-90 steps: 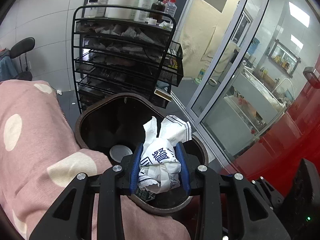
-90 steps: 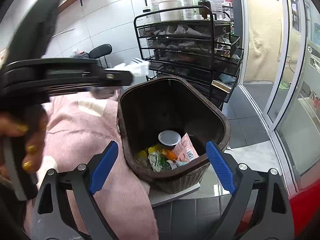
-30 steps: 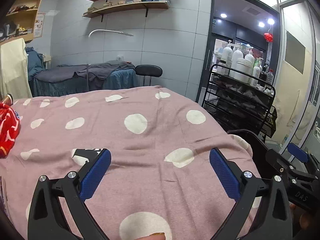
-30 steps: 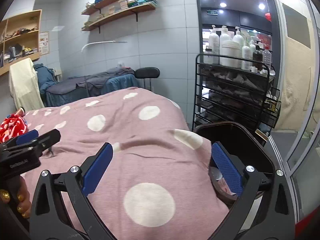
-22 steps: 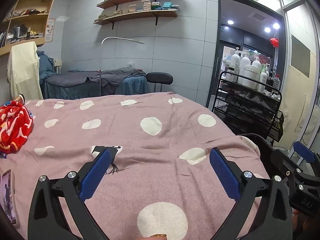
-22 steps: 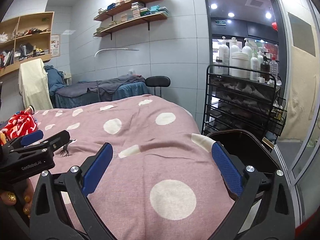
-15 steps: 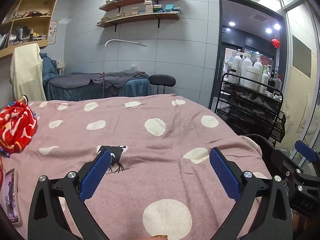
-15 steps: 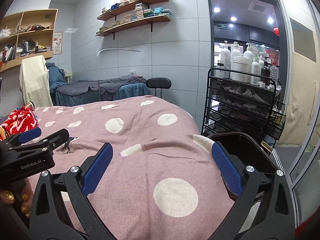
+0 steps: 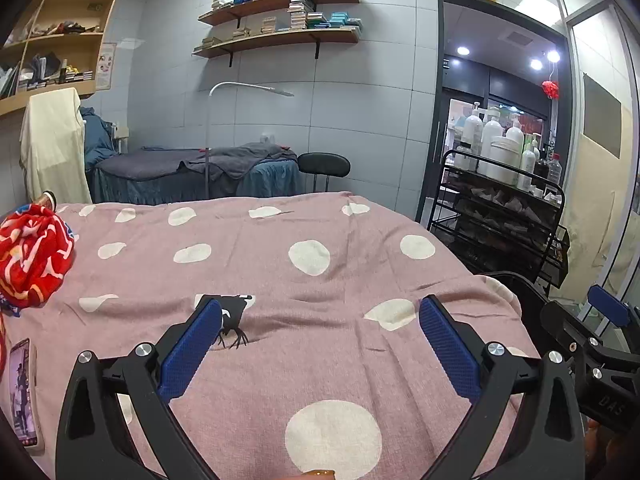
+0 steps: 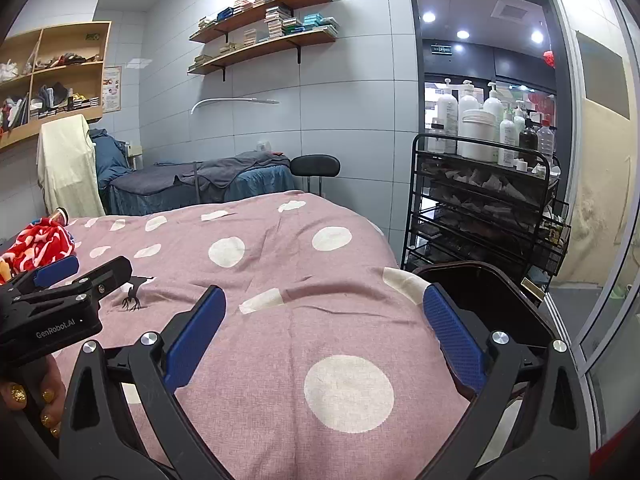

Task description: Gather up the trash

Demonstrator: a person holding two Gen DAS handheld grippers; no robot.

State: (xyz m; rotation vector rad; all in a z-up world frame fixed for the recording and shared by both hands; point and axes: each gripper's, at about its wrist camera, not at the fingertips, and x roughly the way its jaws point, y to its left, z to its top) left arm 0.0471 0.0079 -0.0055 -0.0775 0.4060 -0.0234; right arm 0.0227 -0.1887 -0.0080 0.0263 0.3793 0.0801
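Beauty salon — treatment beds (image 9: 192, 172), lotion-bottle trolley (image 10: 480, 200).

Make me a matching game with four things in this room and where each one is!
Things:
1. red patterned cloth
2. white bottles
3. trash bin
4. phone

Places:
A. on top of the black wire cart
B. flat at the bed's near left edge
C. bunched at the bed's far left side
D. beside the bed's right edge

Pairs: 1-C, 2-A, 3-D, 4-B

— What are those tools made of?
— Black plastic frames, silver screws, ribbed blue pads on each left gripper (image 9: 320, 344) finger. The right gripper (image 10: 326, 334) matches (white "GenRobot.AI" lettering on one side). Gold-painted fingernails (image 10: 18, 394) too.
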